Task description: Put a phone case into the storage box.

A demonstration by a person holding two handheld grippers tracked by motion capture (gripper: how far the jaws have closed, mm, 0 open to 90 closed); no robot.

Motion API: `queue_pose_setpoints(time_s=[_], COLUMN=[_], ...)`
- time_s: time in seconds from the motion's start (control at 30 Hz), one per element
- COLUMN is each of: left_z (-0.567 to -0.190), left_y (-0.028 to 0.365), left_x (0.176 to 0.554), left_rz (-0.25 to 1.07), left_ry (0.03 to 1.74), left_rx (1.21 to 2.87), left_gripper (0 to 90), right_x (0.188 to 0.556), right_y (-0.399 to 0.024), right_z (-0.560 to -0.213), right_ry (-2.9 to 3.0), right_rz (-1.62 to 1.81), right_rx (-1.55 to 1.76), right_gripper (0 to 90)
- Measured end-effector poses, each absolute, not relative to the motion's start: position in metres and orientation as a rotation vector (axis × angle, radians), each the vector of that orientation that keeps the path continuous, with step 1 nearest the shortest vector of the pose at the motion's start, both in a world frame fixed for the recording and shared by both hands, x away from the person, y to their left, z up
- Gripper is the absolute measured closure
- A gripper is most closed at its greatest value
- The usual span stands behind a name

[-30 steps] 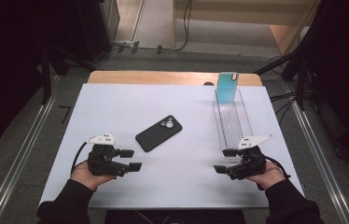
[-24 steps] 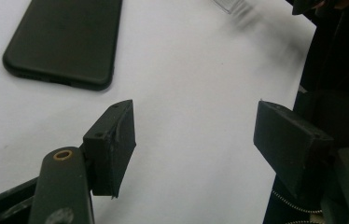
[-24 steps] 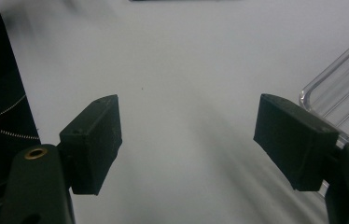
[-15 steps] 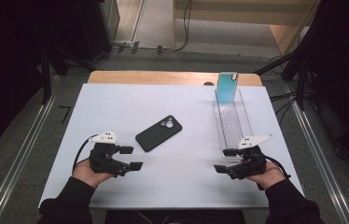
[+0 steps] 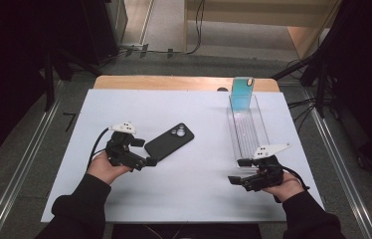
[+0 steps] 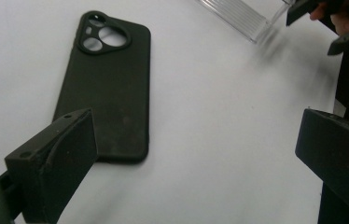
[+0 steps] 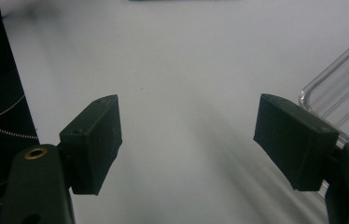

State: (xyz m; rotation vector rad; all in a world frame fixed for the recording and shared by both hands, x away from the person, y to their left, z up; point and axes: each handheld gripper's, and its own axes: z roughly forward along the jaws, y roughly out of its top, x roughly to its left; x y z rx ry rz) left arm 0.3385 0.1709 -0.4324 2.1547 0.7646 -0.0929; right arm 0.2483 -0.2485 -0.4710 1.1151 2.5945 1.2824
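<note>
i have the left hand-held gripper (image 5: 143, 152) at the near left of the white counter (image 5: 194, 199), and its jaws have just been opening — they now stand wide, with nothing pressed between them. in the left gripper view the black phone case (image 6: 105, 88) lies flat on the counter, back side up, camera cutout at the far end; its near end sits just behind my left jaw, which overlaps that corner in the picture, while the right jaw stands well off to the side over bare counter. i cannot tell from that view whether the left jaw touches the case. from the high view the black phone case (image 5: 169, 141) lies at a slant near the middle of the counter, its near end just beside the left hand-held gripper's tips.

the right hand-held gripper (image 5: 237, 171) sits at the near right, jaws partly spread and empty — in the right gripper view only bare counter lies between them. the clear tray (image 5: 261, 127) runs lengthwise along the right side of the counter, its near end just beside the right hand-held gripper; its corner shows behind the right jaw in the right gripper view. a teal phone case (image 5: 242, 92) stands upright at the tray's far end.
</note>
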Motion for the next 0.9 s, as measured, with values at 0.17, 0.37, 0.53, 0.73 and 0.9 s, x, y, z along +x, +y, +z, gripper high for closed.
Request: queue_pose_setpoints(time_s=[0.17,0.37,0.53,0.73,0.9], left_z=[-0.429,-0.43,-0.431,-0.433,-0.437], left_y=[0.163,0.155,0.145,0.134,0.126], left_x=[0.354,0.369,0.383,0.397,0.405], left_rz=[-0.075,-0.043,-0.025,-0.007,-0.019], left_ry=[0.759,0.765,0.779,0.778,0.78], left_rx=[2.153,2.166,2.161,2.171,2.171], left_gripper=[0.0,0.2,0.2,0.2,0.2], right_x=[0.248,0.249,0.249,0.249,0.249], right_y=[-0.249,-0.248,-0.248,-0.248,-0.248], right_z=[-0.471,-0.471,-0.471,-0.471,-0.471], right_ry=[2.594,2.596,2.595,2.597,2.601], right_rz=[1.282,1.285,1.287,1.285,1.285], right_rx=[1.116,1.115,1.117,1.115,1.112], right_gripper=[21.3,21.3,21.3,21.3,21.3])
